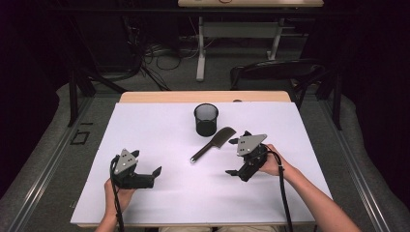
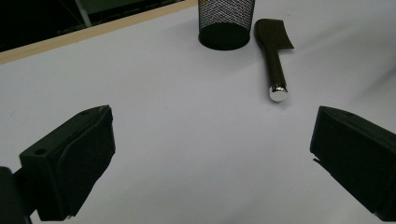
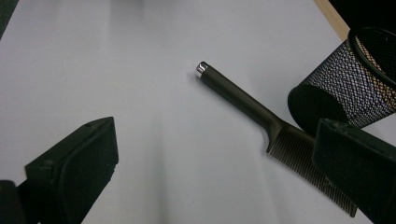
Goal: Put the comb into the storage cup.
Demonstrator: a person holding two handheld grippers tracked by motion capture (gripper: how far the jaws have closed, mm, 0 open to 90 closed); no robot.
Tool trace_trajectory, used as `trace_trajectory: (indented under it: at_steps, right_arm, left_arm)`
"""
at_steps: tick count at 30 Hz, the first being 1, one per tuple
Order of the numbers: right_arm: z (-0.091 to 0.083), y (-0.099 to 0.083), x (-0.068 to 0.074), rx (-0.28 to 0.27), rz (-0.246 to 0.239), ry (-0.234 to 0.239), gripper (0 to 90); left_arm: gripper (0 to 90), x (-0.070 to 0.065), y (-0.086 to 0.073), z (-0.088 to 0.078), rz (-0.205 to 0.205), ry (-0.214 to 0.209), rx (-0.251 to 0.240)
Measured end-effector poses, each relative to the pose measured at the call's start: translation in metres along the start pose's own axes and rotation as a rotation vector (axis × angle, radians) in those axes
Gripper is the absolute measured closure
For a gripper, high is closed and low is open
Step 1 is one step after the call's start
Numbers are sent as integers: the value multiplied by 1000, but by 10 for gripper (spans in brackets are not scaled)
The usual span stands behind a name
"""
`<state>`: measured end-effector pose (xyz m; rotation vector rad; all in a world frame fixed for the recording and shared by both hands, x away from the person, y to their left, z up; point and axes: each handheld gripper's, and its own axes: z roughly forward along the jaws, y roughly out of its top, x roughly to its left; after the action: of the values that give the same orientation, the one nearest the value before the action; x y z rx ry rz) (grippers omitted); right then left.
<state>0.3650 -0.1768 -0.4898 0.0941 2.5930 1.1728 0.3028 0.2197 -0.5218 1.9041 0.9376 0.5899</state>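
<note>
- High view: the comb (image 1: 213, 143) lies flat on the white table (image 1: 159, 121), at five o'clock of the mesh cup (image 1: 206, 119) and just beside it. The left gripper (image 1: 155, 172) and right gripper (image 1: 232, 156) flank it, both empty with jaws spread, probably poised to pick it up.
- Left gripper view: the comb's (image 2: 272, 51) handle points this way, at one o'clock between the parted jaws.
- Right gripper view: the comb (image 3: 261, 119) runs toward four o'clock, its teeth beside the cup (image 3: 348, 88), handle free for grasping.

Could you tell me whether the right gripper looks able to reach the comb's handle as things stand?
Probably yes: the right gripper is open beside the comb, and only bare white table lies between them; the mesh cup stands behind it, apart.
</note>
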Motion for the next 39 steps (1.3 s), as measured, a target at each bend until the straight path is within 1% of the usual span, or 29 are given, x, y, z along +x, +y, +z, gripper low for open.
trace_trajectory:
  at_steps: [3, 6, 10, 12, 16, 17, 20, 21, 22, 24, 26, 28, 30, 32, 33, 35, 36, 39]
  right_arm:
    - [3, 5, -3, 15, -15, 12, 1]
    - [7, 10, -6, 26, -43, 23, 2]
    - [13, 17, -11, 52, -69, 46, 3]
    - [17, 20, -13, 65, -86, 46, 5]
    - [24, 25, -19, 79, -101, 72, 11]
    - [26, 26, -20, 91, -105, 77, 11]
    - [31, 29, -22, 100, -129, 90, 11]
    - [32, 29, -23, 112, -129, 96, 11]
    - [35, 30, -24, 120, -143, 101, 11]
    - [38, 30, -27, 131, -149, 110, 11]
    - [42, 32, -30, 140, -150, 109, 13]
    - [44, 33, -33, 151, -156, 121, 15]
    - [48, 34, -34, 173, -169, 125, 18]
    - [52, 36, -37, 186, -171, 131, 36]
    - [53, 37, -39, 192, -179, 142, 48]
    - [56, 38, -41, 202, -183, 141, 54]
    - [57, 39, -42, 207, -196, 142, 55]
    - [62, 42, -45, 233, -209, 143, 60]
  left_arm:
    - [1, 0, 0, 0, 1, -1, -3]
    - [1, 0, 0, 0, 2, -4, -3]
    - [1, 0, 0, 1, 3, -8, -3]
    - [1, 0, 1, 1, 3, -9, -4]
    - [1, 0, 1, 1, 2, -11, -6]
    - [1, 0, 1, 1, 2, -12, -6]
    - [1, 0, 1, 1, 4, -14, -6]
    - [1, 0, 1, 1, 3, -13, -7]
    - [1, 0, 1, 1, 4, -15, -6]
    - [1, 1, 1, 2, 3, -18, -7]
    - [1, 0, 1, 2, 4, -19, -6]
    - [1, 0, 1, 2, 4, -21, -6]
    - [1, 1, 1, 3, 3, -24, -6]
    - [1, 1, 1, 3, 3, -27, -5]
    - [1, 1, 1, 3, 2, -27, -5]
    - [1, 1, 1, 3, 3, -28, -6]
    - [1, 1, 1, 3, 3, -30, -4]
    - [1, 1, 1, 3, 8, -33, -3]
